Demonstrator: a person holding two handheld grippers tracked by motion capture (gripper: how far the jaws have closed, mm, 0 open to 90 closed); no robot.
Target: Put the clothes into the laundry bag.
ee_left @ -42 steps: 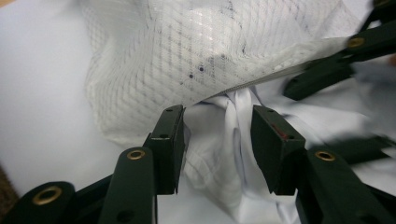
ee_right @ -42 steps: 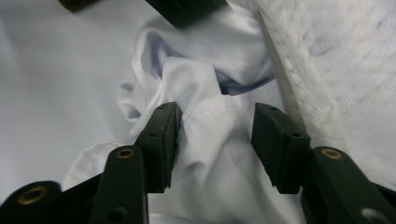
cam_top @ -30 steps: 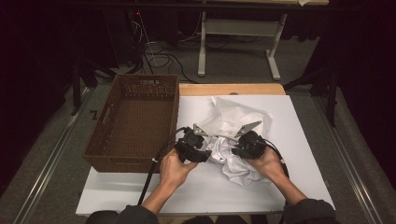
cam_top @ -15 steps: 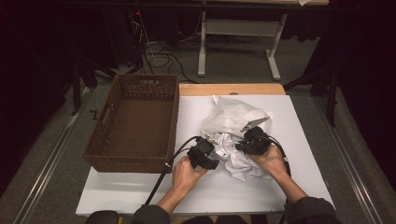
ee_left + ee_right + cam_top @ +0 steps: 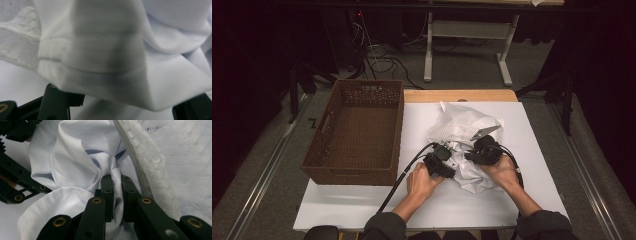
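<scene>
Right gripper [image 5: 116, 195]: jaws clamped on a fold of the white garment [image 5: 462, 135]. Left gripper [image 5: 439, 162]: jaws spread, cloth draped between. Empty wicker basket [image 5: 354, 132] beside on desk [image 5: 537, 150].

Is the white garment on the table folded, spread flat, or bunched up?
Bunched up. The white garment lies in a crumpled heap with creases, and the right gripper has pinched a fold of it.
</scene>
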